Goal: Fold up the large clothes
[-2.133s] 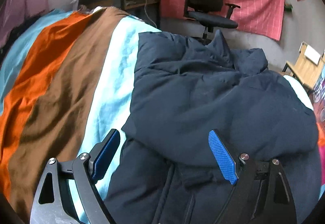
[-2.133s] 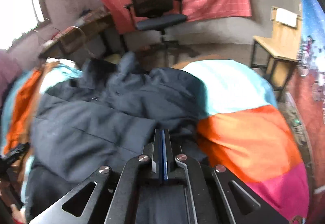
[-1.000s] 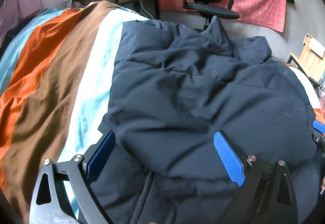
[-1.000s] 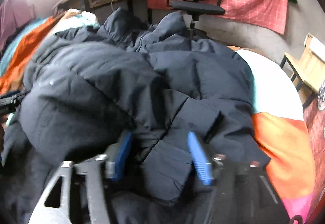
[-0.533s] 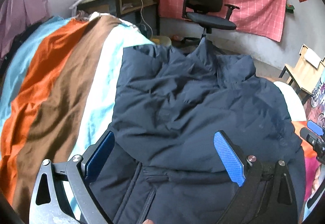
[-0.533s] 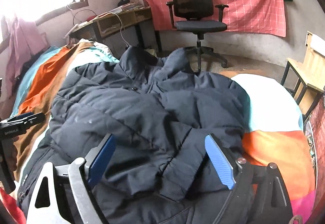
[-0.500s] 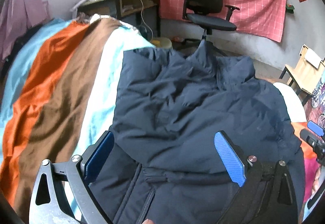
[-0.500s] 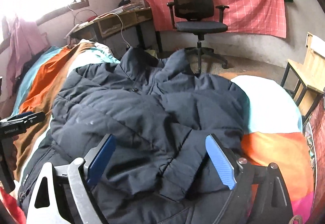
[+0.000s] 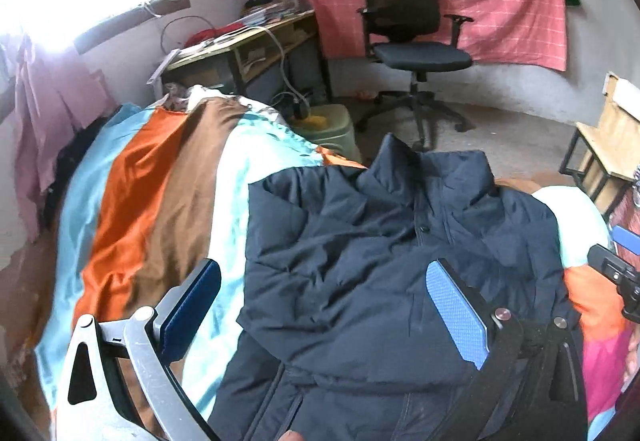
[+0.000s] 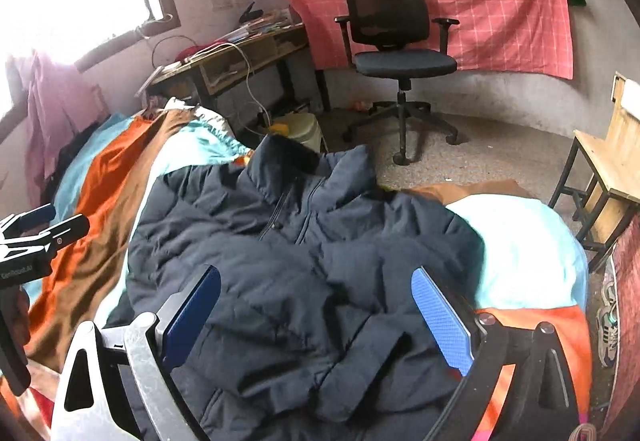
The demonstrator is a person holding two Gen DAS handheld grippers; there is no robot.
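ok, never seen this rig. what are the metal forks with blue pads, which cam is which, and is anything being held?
No robot arm here: a person carries a handheld two-finger gripper in each hand, with a fisheye camera on each looking along its fingers. The forks are those fingers.

One picture is from the left gripper, the other from the right gripper. Each also catches the other gripper at the frame edge.

On the bed's striped bedspread lies a dark navy padded jacket, collar toward the office chair, sleeves folded in across the front.

Nothing is held. Left jaws are wide open. Right jaws are opening. No cloth is between either pair; the jacket lies beneath them.
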